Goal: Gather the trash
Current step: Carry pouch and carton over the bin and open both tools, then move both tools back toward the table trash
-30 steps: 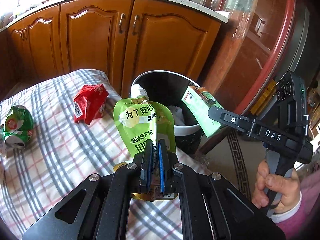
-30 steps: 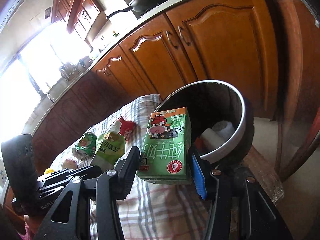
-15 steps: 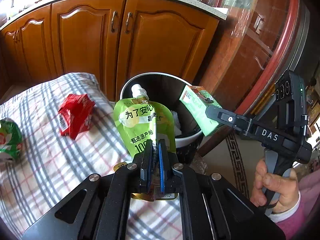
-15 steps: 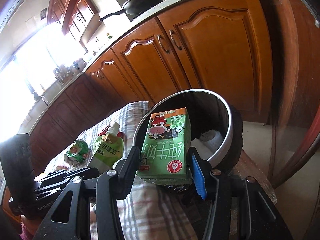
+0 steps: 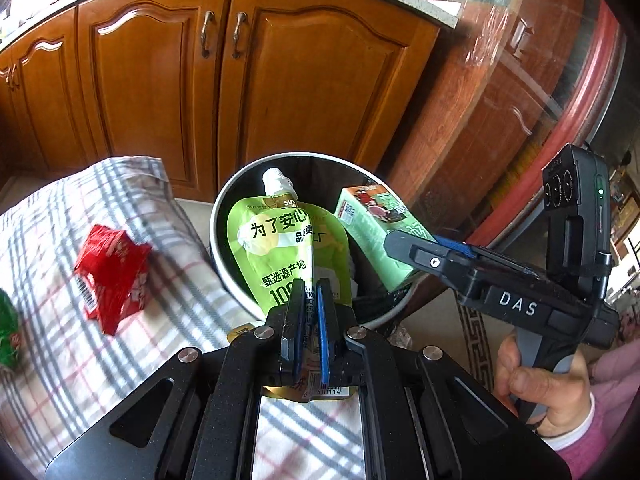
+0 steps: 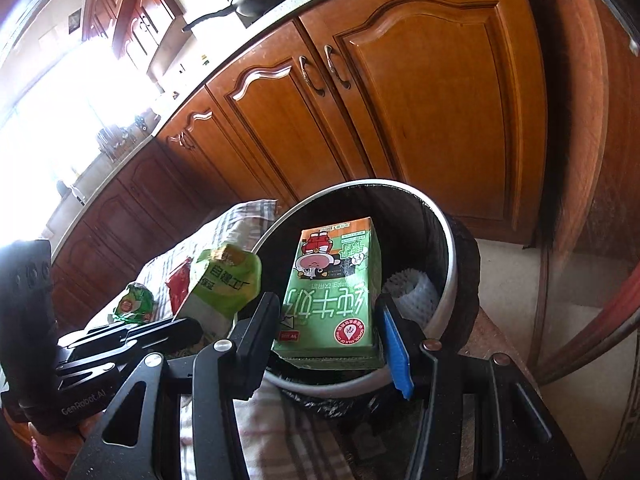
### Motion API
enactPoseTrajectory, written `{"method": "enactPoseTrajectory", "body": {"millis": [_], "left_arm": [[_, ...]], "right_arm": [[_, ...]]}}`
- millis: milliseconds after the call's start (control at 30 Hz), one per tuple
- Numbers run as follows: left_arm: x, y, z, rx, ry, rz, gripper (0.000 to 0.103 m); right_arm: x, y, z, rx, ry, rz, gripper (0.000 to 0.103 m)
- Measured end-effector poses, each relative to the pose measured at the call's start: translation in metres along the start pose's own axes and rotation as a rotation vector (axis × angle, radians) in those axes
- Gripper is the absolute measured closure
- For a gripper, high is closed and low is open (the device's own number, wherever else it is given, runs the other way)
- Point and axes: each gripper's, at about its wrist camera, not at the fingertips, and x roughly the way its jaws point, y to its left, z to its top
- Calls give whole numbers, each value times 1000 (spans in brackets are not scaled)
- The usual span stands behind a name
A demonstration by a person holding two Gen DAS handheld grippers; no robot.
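Currently both grippers carry trash at the bin [image 5: 224, 216], positioned for release into its opening. The left gripper [image 5: 310, 300] is pressed nearly together, pinching the lower edge of the green spout pouch [image 5: 280, 244]; gripping the flat seam lets the limp pouch stand free above the bin mouth. Its long axis runs upright, white spout uppermost and pointing away from the camera toward the cabinet doors [image 5: 248, 80]. The right gripper [image 6: 328, 336] is partly spread, clamping the green milk carton [image 6: 332, 292] across its narrow sides over the bin interior. The carton's long axis points forward and slightly upward. A red wrapper [image 5: 112, 276] remains on the checked cloth [image 5: 168, 320], uncollected.
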Motion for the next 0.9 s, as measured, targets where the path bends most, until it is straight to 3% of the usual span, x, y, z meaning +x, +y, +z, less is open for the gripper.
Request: {"method": "enactPoseTrajectory", "body": {"millis": [567, 667, 733, 833, 900], "left_arm": [[25, -1, 17, -12, 44, 7, 98], [24, -4, 20, -4, 35, 15, 85], [21, -6, 20, 5, 19, 24, 66], [15, -4, 17, 4, 0, 36, 64], [11, -1, 12, -13, -4, 32, 64]], "right_arm": [[19, -14, 15, -3, 37, -46, 52], [23, -14, 18, 1, 42, -46, 50], [23, -17, 19, 17, 46, -37, 49], [18, -19, 18, 31, 34, -30, 46], [13, -18, 17, 47, 25, -22, 35]]}}
